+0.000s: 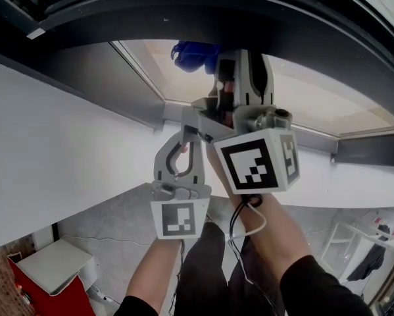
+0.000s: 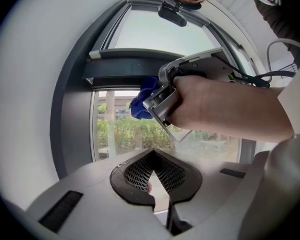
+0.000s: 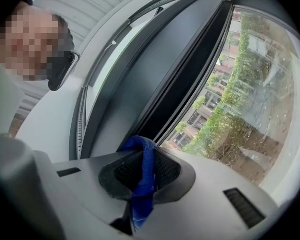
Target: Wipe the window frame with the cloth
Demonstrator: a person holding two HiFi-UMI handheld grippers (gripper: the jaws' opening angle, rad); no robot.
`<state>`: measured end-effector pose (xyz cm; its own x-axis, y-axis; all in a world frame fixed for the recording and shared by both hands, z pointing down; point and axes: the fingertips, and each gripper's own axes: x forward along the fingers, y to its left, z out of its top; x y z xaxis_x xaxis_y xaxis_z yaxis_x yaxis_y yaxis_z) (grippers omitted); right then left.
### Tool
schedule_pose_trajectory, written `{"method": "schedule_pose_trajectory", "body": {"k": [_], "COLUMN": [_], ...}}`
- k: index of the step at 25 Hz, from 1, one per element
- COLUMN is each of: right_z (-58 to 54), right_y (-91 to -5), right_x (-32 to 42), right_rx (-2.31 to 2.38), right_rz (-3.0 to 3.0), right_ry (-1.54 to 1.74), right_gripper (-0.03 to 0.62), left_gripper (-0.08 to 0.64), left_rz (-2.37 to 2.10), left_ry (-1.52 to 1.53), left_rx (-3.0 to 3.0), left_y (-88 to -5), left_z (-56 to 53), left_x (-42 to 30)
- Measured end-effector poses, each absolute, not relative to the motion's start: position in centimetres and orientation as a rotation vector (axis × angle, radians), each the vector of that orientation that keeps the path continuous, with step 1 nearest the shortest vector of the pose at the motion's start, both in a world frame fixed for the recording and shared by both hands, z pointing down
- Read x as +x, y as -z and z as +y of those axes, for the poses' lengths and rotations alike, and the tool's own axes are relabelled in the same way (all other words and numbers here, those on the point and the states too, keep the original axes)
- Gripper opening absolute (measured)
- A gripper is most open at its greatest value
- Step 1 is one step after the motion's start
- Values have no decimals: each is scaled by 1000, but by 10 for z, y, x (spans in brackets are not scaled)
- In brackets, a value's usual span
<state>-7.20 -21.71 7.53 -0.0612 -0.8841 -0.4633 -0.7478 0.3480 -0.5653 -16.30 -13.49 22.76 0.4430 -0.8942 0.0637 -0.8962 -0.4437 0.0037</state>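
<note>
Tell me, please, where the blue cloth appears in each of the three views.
Head view: the cloth is at top centre, by the dark window frame.
Left gripper view: just left of centre, ahead of the hand.
Right gripper view: low centre, pinched in the right gripper.
Shared landmark: the window frame shows in all three.

Dark window frame point(image 1: 85, 68) blocks ahead of right tongs point(image 1: 213, 61); left tongs point(image 1: 183, 133) crowd beneath

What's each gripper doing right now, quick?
Left gripper: closed, fingers together, nothing between them.
Right gripper: closed on the blue cloth.
</note>
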Motion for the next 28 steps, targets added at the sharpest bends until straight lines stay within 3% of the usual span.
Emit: {"method": "schedule_pose_trajectory", "body": {"k": [28], "right_z": [-197], "right_y": [-76], "right_x": [-13], "right_rx": [-1499], "right_rz": [1807], "right_ry": [196], "right_gripper": [23], "left_gripper": [5], "left_rz": [-1537], "left_ry": [-81], "left_rx": [2682], "left_y": [-230], "left_z": [-121], "left_x": [-104]}}
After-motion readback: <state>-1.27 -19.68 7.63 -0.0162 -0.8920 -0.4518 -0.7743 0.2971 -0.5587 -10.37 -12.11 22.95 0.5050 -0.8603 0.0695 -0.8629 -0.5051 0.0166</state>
